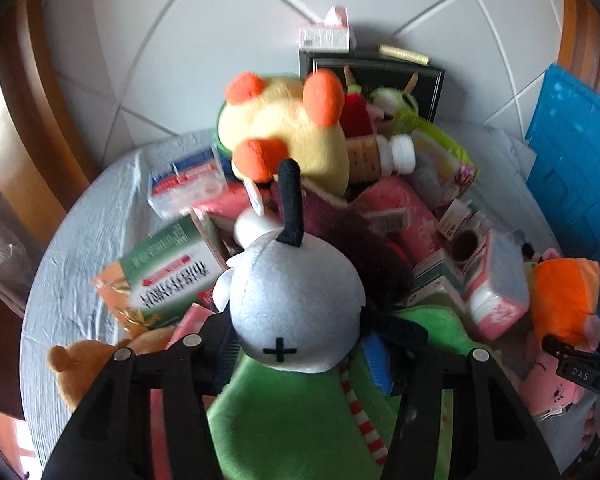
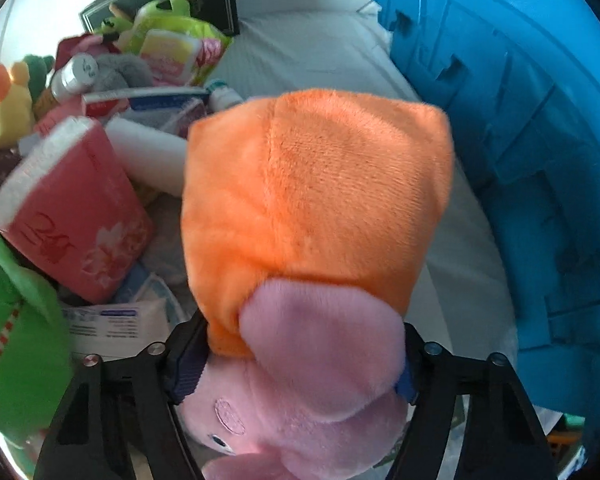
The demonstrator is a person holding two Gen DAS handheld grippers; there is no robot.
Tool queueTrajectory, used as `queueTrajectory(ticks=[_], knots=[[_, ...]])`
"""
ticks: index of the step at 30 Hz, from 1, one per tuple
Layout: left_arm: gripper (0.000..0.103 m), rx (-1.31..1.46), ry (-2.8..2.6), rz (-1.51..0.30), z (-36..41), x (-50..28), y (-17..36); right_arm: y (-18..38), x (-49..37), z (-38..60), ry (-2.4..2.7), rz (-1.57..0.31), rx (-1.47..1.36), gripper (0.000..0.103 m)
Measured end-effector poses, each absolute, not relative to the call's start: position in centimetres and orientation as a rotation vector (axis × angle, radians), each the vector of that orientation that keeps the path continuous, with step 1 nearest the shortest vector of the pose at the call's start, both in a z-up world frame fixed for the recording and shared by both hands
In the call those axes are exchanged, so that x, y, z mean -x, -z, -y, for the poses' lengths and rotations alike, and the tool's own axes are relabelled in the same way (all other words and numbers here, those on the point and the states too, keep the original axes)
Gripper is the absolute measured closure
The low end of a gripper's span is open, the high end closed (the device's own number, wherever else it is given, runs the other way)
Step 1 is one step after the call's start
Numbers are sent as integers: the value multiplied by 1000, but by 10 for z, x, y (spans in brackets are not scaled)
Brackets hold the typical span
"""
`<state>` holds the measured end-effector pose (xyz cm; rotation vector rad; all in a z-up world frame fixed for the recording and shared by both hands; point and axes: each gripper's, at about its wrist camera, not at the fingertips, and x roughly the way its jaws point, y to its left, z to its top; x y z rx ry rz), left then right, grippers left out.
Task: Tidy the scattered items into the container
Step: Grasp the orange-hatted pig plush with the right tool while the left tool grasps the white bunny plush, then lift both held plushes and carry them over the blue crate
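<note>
With each claw clamped on a soft toy, the left gripper on the green doll and the right gripper on the pink pig, either plush may squash and slip free before reaching the blue crate at two o'clock.

"das" on black clip

Counts, by kind — soft toys: seven, namely one white-headed toy, one yellow toy upper centre, one lime-green frog, one brown bear lower left, one maroon toy, one green plush, one pink-and-orange toy. Pink tissue packs: at least two. White-capped bottles: one. Blue crates — one.
</note>
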<state>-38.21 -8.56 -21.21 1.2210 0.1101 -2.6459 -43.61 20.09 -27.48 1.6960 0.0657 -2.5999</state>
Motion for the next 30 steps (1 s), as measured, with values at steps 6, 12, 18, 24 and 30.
queueTrajectory(ticks=[6, 12, 18, 24, 30], knots=[[50, -1039, 2727, -94, 81, 355, 162, 218, 413, -192, 2672, -84, -1479, 31], [50, -924, 2799, -90, 71, 325, 127, 145, 388, -165, 2674, -86, -1212, 31], [50, -865, 2850, -91, 61, 300, 106, 92, 357, -148, 2687, -90, -1044, 31], [50, -759, 2922, -83, 36, 282, 76, 41, 333, -153, 2729, -136, -900, 31], [50, -680, 2985, -57, -11, 282, 49, -17, 320, -195, 2779, -142, -747, 31]])
